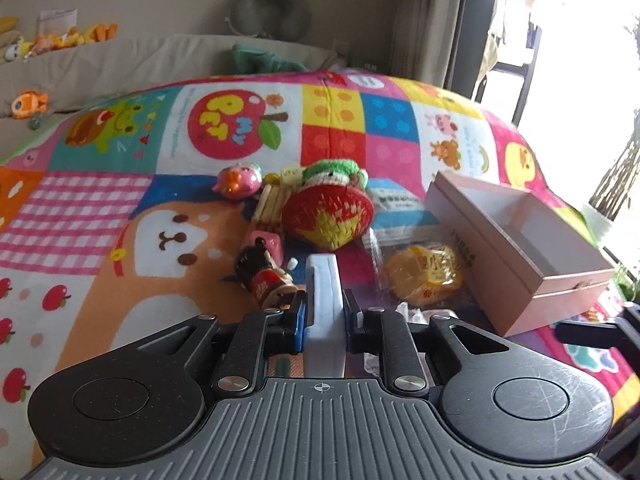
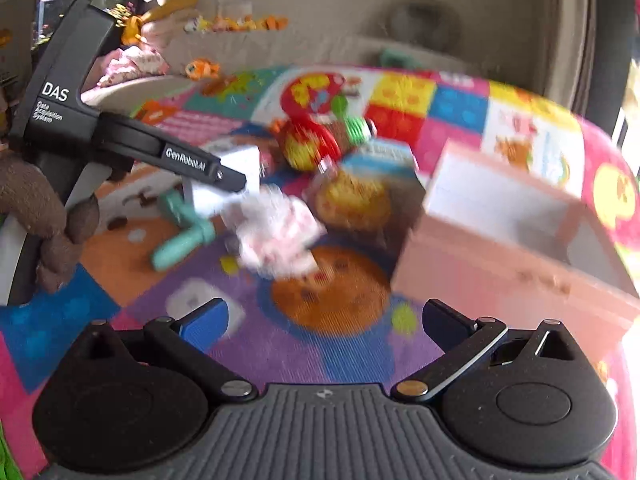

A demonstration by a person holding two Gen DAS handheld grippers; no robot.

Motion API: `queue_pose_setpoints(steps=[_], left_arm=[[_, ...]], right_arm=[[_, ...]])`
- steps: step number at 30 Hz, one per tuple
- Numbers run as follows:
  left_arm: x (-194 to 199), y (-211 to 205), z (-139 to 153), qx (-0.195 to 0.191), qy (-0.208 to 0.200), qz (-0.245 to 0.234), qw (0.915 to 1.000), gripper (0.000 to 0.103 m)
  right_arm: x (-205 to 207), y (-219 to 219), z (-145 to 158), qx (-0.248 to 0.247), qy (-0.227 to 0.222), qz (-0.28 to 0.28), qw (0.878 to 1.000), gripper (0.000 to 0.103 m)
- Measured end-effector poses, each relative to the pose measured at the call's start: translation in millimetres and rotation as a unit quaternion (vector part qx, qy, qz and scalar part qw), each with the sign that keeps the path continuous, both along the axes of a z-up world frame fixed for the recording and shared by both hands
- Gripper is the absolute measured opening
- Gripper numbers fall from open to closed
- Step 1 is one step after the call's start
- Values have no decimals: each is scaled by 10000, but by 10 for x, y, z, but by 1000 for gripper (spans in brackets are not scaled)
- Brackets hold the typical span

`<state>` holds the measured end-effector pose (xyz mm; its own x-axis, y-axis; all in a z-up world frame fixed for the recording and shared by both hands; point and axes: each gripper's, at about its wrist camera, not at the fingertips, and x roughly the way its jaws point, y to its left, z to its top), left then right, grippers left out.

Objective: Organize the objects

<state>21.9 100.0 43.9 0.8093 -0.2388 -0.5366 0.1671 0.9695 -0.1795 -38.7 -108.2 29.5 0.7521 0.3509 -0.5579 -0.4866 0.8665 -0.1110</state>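
A pale blue-white block is pinched edge-on between the pads of the left tool, lifted above the patchwork blanket of the bed; the right tool is spread wide with nothing between its fingers, hovering over the blanket's purple patch. The likely goal is judged to be the open pink box, which sits toward the right edge of the blanket. Risk: the block is held narrowly at its near end, so it could pivot or slip out if swung quickly. A second risk is seen in the clutter just ahead: a small bear figurine lies just beside the left pad, and a red woven ball, a wrapped yellow snack and a pink round toy lie close together, so any of them could be knocked or dragged. The box rests on soft bedding near the edge and could be tipped if bumped. The block looks smooth, rigid, flat-sided and plain. The right wrist view is blurred, so detail there cannot be told.
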Motion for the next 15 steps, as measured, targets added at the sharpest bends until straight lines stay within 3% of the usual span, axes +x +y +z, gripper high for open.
queue_pose_setpoints(steps=[2,8,9,10,15], left_arm=[[-140,86,152,-181,-150,-41,9997,20],[-426,168,318,-163,-214,-272,9993,20],[-456,171,305,-112,-185,-289,9993,20],[-487,176,293,-103,-158,-310,9993,20],[-642,171,307,-528,19,-601,9968,20]], right_arm=[[112,128,42,165,23,131,9998,103],[596,478,-48,164,559,99,9983,68],[646,497,-73,102,739,93,9972,45],[658,476,-78,130,886,90,9959,31],[307,39,164,301,814,124,9962,28]])
